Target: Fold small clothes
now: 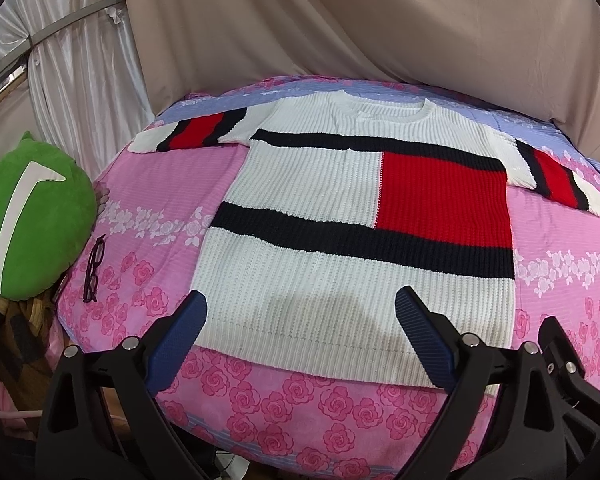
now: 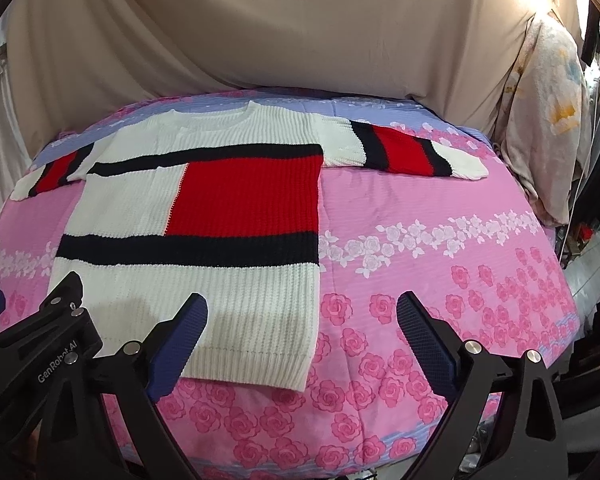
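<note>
At the far left of the left wrist view a green plush cushion (image 1: 32, 216) with a white stripe leans at the edge of the bed (image 1: 172, 184), and just beside it a pair of dark-framed glasses (image 1: 94, 268) lies on the pink rose-print bedspread (image 2: 440, 240). Further right, a white knit sweater (image 1: 340, 208) with navy bands and a red block is spread flat and face up on the bed, unfolded, both short sleeves stretched out to the sides, neckline toward the beige cloth backdrop (image 1: 380, 32) and hem toward the cameras. The left gripper (image 1: 300, 332) hovers over the hem with its jaws wide open and nothing between them, its blue-padded fingers (image 1: 180, 340) framing the lower white part of the sweater. The right gripper (image 2: 302, 334) hangs near the sweater's lower right corner, jaws likewise spread wide and empty, one finger over the hem, the other over bare bedspread. At the far right, a pale floral cloth (image 2: 548, 120) hangs beside the bed.
</note>
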The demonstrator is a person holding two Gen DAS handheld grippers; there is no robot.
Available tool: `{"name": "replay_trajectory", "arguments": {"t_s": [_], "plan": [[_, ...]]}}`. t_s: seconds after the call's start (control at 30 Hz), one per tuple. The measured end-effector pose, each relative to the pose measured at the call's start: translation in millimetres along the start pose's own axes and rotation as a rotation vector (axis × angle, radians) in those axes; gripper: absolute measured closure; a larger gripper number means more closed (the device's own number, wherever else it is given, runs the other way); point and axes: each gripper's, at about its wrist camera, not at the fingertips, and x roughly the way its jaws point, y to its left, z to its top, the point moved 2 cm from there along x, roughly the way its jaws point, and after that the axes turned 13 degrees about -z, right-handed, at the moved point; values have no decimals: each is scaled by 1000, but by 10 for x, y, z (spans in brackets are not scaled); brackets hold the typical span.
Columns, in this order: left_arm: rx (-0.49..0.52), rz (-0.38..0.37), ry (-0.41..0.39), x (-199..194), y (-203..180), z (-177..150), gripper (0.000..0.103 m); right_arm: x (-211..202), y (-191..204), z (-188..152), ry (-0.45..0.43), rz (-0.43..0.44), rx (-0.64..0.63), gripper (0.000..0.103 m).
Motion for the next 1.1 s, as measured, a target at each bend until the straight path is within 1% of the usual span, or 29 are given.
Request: {"name": "replay_trajectory", "arguments": {"t_s": [0.63, 0.83, 0.93, 1.1], "plan": [[3, 3, -3, -4, -12, 3, 10, 16, 17, -32, 23, 9, -9, 8], [8, 7, 10, 37, -27, 0, 10, 51, 18, -16, 31, 13, -6, 8], [5, 10, 20, 75, -25, 3, 10, 70, 32, -13, 42, 23, -14, 12], [14, 2, 10, 134, -72, 58, 9, 130, 47, 4, 54, 34, -24, 12]]}}
